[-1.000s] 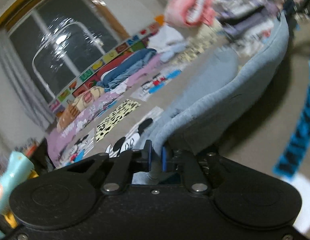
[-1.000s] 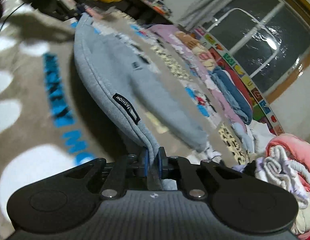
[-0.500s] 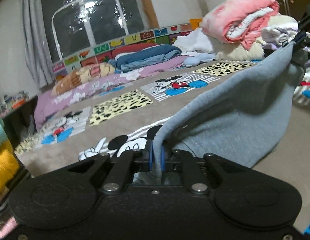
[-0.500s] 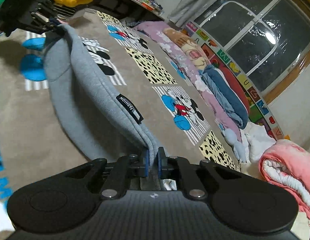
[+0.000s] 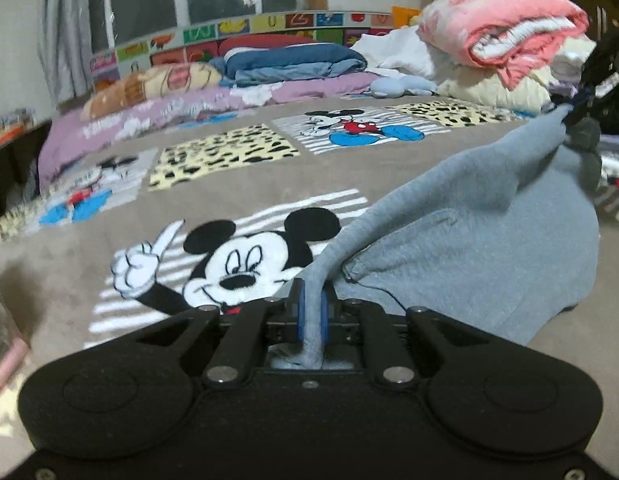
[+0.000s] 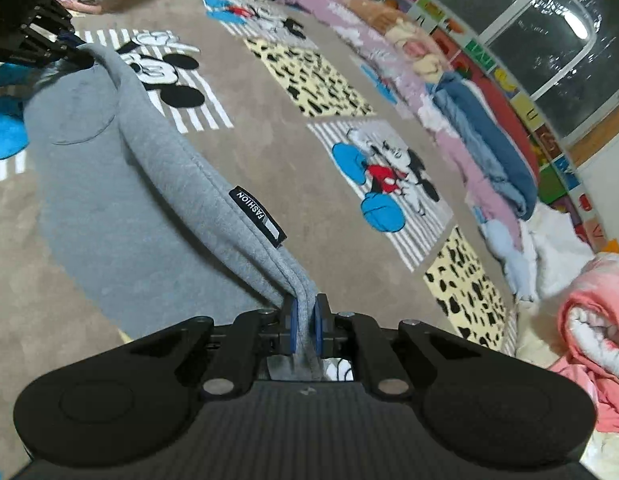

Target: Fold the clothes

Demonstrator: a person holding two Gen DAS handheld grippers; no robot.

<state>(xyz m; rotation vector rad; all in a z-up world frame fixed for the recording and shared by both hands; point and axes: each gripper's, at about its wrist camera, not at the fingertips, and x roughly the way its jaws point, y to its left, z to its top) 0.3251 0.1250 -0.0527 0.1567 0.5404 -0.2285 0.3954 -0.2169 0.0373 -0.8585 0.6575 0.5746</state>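
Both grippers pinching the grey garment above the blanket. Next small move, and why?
Probably lower both hands together to lay it flat. The left gripper and right gripper are each shut on an end of the grey sweat garment's top edge, held taut between them, while its body already drapes onto the Mickey Mouse blanket. Setting the edge down should leave it spread for folding.

The right claw (image 6: 304, 326) pinches the doubled edge of a grey sweatshirt (image 6: 121, 184) between its blue pads (image 6: 292, 326). A black label (image 6: 257, 216) reading FASHION sits on that edge just ahead of the pads. The edge stretches up and left to the left claw (image 6: 71, 50), which clamps its far end. The cloth hangs between them over a brown cartoon-mouse blanket (image 6: 277, 136) on the bed. Folded blue bedding (image 6: 493, 136) lies along the window side, and a pink rolled blanket (image 6: 593, 320) lies at the right.
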